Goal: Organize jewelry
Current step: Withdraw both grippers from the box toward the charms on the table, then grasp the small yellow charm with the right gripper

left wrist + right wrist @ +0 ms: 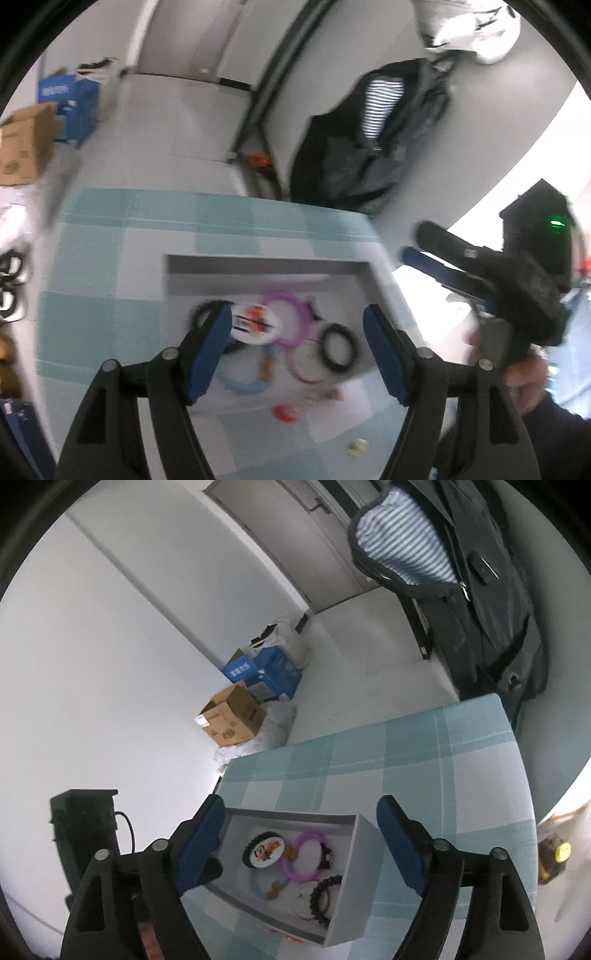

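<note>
No legible text, even on the blue carton (269,672).

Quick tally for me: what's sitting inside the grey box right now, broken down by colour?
Counting from the right wrist view, inside the grey box:
Purple ring: 1
Light blue ring: 1
Black beaded bracelet: 1
Pinkish-white ring: 1
Black-rimmed white disc: 1
Total: 5
Anything hidden under these I cannot tell.

- Left wrist view: heavy motion blur smears the grey box (266,266) and its bracelets; white glare blows out toward three o'clock.
- Right wrist view: sharp, evenly bright, soft shadows inside the box.
- Both: fisheye bending, black vignette at the rim.
</note>
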Demonstrator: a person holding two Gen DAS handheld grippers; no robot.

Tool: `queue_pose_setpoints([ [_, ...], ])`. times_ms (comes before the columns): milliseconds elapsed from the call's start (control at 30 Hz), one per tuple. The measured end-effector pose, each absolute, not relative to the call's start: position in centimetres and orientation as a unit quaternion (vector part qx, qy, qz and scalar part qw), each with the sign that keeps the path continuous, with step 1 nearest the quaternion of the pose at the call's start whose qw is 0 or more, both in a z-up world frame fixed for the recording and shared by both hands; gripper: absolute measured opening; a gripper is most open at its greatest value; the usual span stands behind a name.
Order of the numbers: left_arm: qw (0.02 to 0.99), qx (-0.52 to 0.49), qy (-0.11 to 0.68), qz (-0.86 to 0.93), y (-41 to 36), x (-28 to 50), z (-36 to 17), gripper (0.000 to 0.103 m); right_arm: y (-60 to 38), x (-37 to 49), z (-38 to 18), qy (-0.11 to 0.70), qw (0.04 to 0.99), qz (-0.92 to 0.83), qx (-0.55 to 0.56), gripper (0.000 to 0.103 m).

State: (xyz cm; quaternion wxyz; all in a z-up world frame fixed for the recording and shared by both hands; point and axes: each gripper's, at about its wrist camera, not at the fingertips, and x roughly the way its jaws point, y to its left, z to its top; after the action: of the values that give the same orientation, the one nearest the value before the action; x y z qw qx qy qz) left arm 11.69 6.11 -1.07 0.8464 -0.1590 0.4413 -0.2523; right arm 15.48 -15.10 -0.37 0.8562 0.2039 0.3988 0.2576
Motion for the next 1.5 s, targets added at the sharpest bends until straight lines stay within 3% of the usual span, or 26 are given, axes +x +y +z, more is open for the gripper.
queue_pose_setpoints([
  [267, 0.863, -0.134, 0.409, -0.264, 5.6, 8.2, 0.0, 0.069, -15.1, 12.8, 0.3, 0.376, 0.87, 0.267, 0.174, 0.089],
  [633, 0.86, -0.098, 0.459, -0.2, 5.2, 4.3, -2.2, 0.069, -15.9, 6.7, 1.2, 0.343, 0.891, 0.264, 0.137, 0.103],
  [1167, 0.869, -0.064, 0.471, -0.138, 6.2, 2.5, -4.0, 0.07, -14.4, 1.8, -3.3, 0.407, 0.885, 0.22, 0.049, 0.102],
  [1500, 0.865, -0.118, 0.479, -0.097, 8.1, 2.1, -4.6, 0.071, -11.3, 0.7, -7.1, 0.461, 0.852, 0.249, -0.002, 0.072],
])
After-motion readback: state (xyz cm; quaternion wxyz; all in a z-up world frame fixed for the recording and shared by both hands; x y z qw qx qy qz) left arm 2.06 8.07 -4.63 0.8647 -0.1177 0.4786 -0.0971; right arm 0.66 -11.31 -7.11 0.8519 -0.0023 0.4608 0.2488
